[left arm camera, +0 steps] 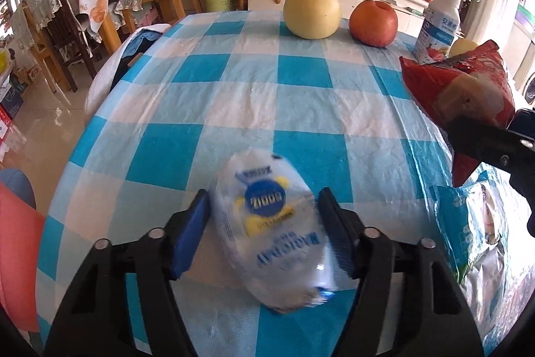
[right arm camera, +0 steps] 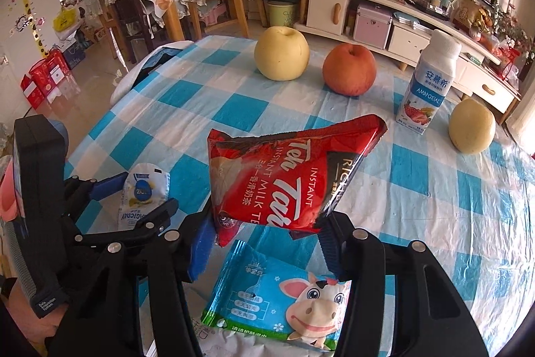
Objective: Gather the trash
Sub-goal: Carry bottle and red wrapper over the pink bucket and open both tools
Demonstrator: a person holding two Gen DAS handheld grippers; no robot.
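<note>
The white wrapper (left arm camera: 267, 233) sits between the pads of my left claw (left arm camera: 264, 233), on the checked cloth (left arm camera: 234, 96) at the near edge of the table. The red tea bag (right arm camera: 287, 176) is in my right claw (right arm camera: 267, 243), its lower edge pinched, its body tilted and apparently clear of the cloth. The blue cow packet (right arm camera: 277, 300) lies flat below it, not held.

Step in hand, as I judge it: secure both pieces of trash and lift them off. To do it well, I should press the left pads fully onto the wrapper before raising it; it is thin and crinkled and could slip out sideways. The red bag hangs from one edge, so I should carry it level and slowly, keeping it off the bottle (right arm camera: 428, 82) and the fruit beyond.

Claw state. Left: about half open; the left pad touches the wrapper's side, the right pad is at or just beside its other side; I cannot confirm a firm grip. Right: about half open, closed onto the red bag, both pads on its lower corners.

Remaining: the cow packet is uncollected. The yellow pear (left arm camera: 312, 10) and the apple (left arm camera: 373, 23) stand well apart at the far edge and are not trash.
</note>
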